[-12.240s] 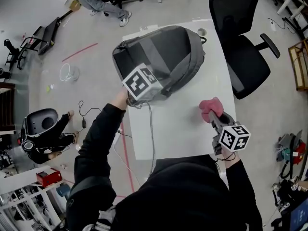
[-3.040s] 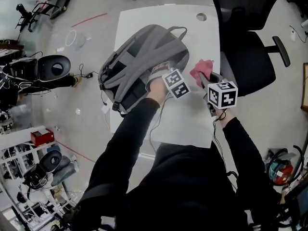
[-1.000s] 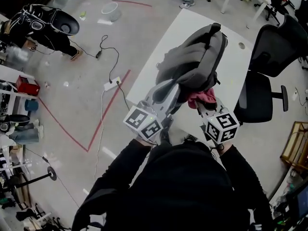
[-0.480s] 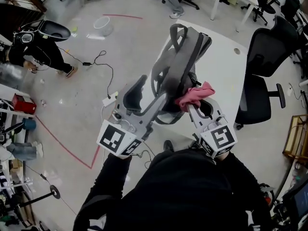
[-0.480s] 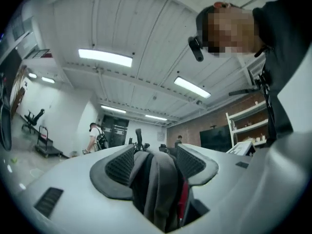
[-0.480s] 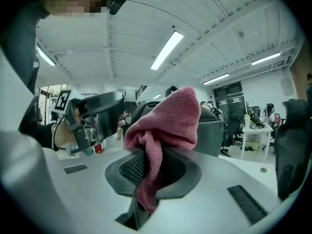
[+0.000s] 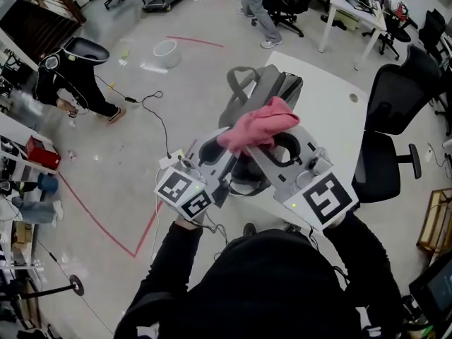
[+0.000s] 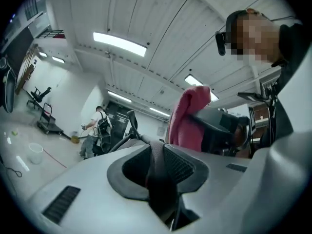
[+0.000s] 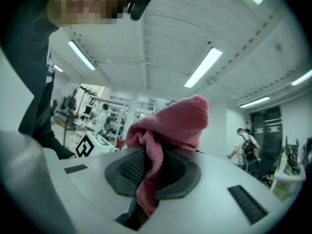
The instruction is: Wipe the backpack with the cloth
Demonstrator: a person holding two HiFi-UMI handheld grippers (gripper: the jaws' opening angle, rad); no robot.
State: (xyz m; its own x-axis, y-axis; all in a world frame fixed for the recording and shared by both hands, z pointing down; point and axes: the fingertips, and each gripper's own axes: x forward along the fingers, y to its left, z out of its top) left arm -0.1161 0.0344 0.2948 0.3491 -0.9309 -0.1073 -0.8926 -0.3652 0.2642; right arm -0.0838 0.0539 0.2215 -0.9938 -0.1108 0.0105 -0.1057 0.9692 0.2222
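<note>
while holding the backpack point(image 7: 272, 90) over the desk point(image 7: 332, 104) by a strap point(image 8: 161, 199) in the left fingers point(image 8: 157, 172), just closed on it, clamps the cloth point(image 7: 258, 123) in the right fingers point(image 9: 151, 172), backpack straight ahead.

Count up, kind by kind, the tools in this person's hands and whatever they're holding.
Grey backpack: 1
Pink cloth: 1
Grippers: 2, the left gripper, jaws just closing on the backpack's strap, and the right gripper, clamped on the cloth
Total: 4
</note>
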